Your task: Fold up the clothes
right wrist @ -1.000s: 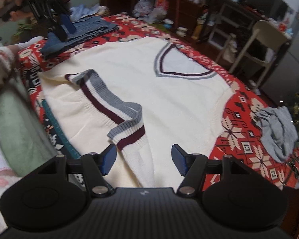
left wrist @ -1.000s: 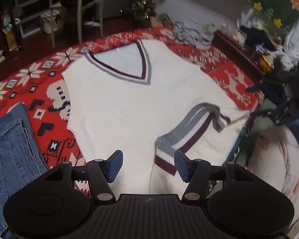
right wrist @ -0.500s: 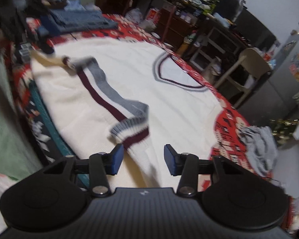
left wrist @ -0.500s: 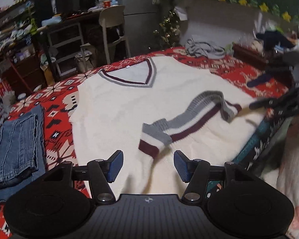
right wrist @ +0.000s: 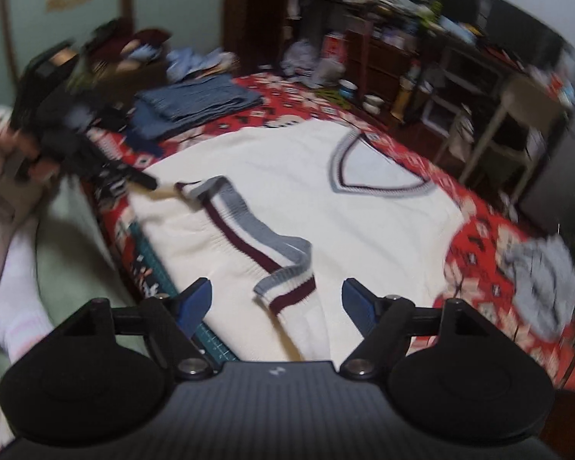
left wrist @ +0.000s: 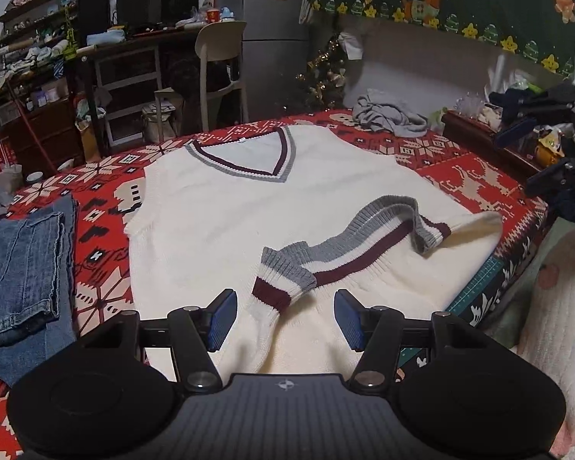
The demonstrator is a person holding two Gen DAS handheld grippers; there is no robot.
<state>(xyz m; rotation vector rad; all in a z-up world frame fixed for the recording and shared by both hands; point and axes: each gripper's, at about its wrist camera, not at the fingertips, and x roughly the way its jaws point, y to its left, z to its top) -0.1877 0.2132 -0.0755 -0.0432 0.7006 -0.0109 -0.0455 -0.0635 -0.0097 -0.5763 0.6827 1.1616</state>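
A white knit V-neck vest lies flat on the red patterned blanket, neck away from me. Its striped grey and maroon hem is folded up onto the body. My left gripper is open, with the hem's near corner lying between its blue pads, untouched. My right gripper is open above the other hem corner in the blurred right wrist view, where the vest also shows. The right gripper also shows at the far right of the left wrist view.
Folded blue jeans lie on the blanket at the left; they also show in the right wrist view. A crumpled grey garment sits at the far side. A chair and cluttered desk stand behind. A green cutting mat edge borders the vest.
Both grippers have drawn back and risen from the vest, staying open. The hem fold lies on the vest where it was let go. The right view has become blurred.
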